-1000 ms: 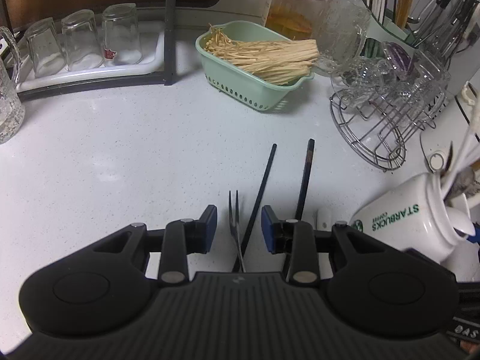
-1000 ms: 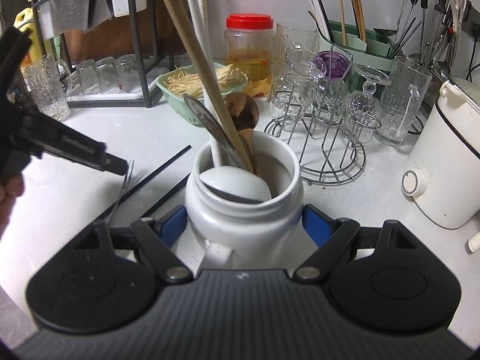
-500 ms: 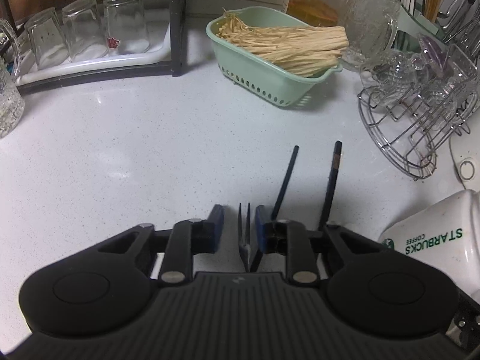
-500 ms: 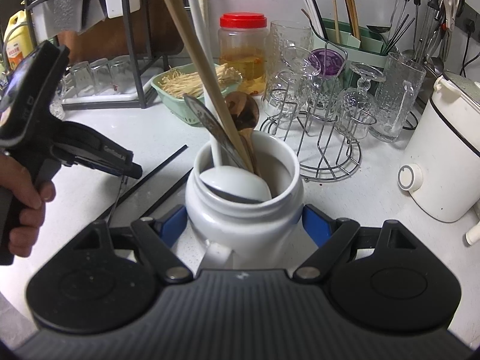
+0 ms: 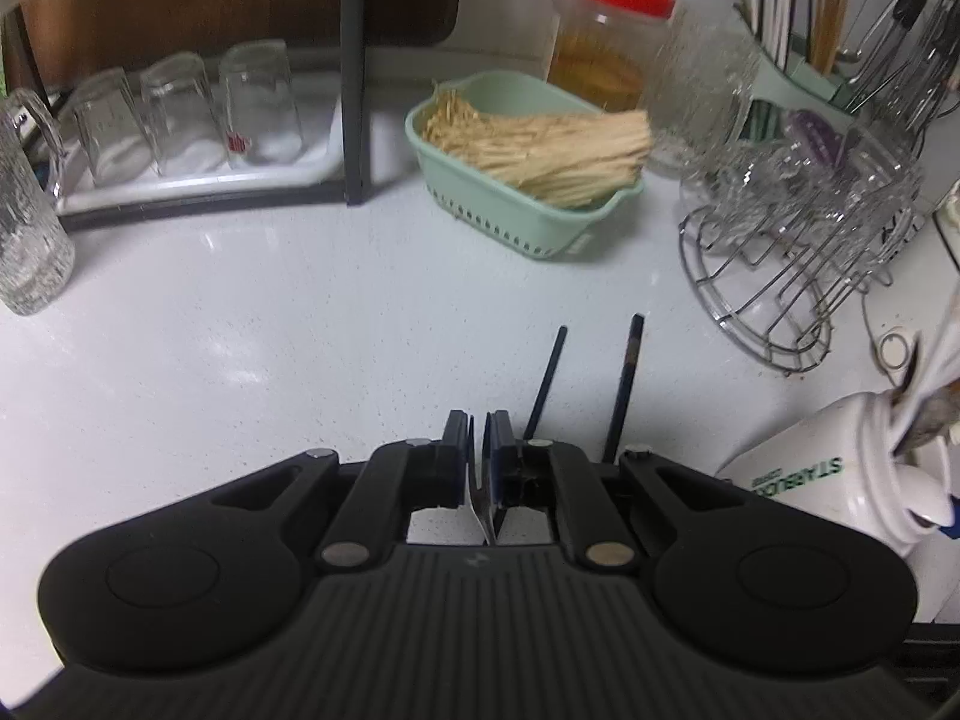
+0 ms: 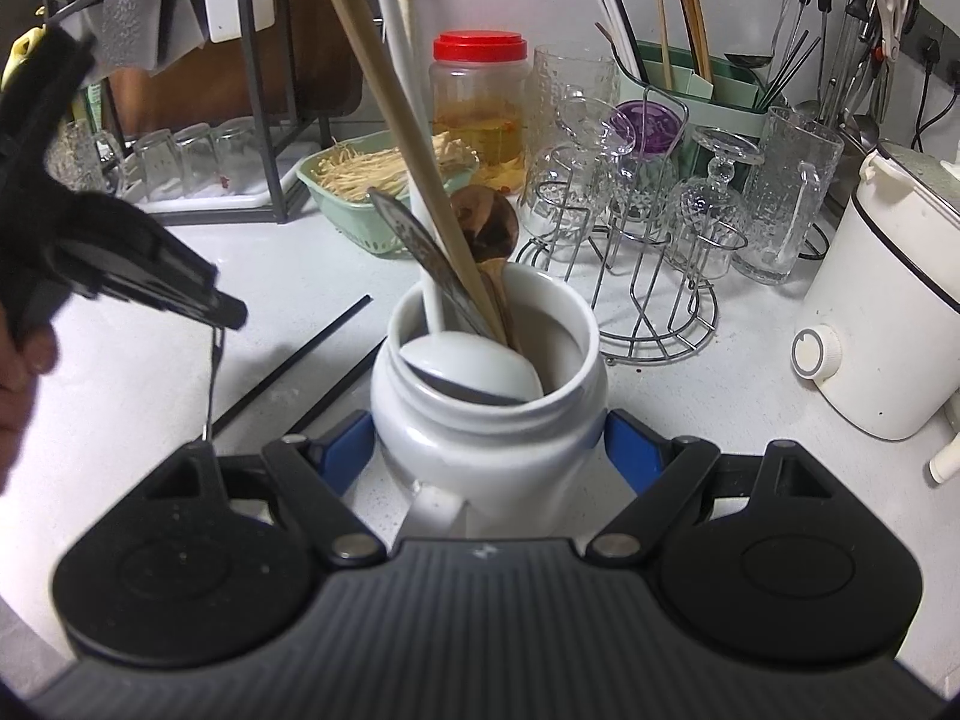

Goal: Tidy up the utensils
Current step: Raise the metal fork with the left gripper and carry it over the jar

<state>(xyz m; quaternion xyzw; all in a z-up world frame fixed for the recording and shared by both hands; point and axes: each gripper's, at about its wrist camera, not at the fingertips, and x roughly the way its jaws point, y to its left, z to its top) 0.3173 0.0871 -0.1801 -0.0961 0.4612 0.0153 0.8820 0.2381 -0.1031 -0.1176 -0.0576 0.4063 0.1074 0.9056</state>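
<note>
We had left gripper [image 5: 478, 438] clenched on thin metal fork [image 6: 211, 384], lifted off counter; right gripper [image 6: 485, 441] grasping white ceramic jar [image 6: 487, 438]. Two black chopsticks [image 5: 543, 381] left on counter.

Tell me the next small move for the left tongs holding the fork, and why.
Probably carry the fork right toward the white mug and lower it in. The left tongs are shut on the fork, which hangs off the counter, and the right tongs brace the mug, whose mouth has room beside the ladle.
</note>
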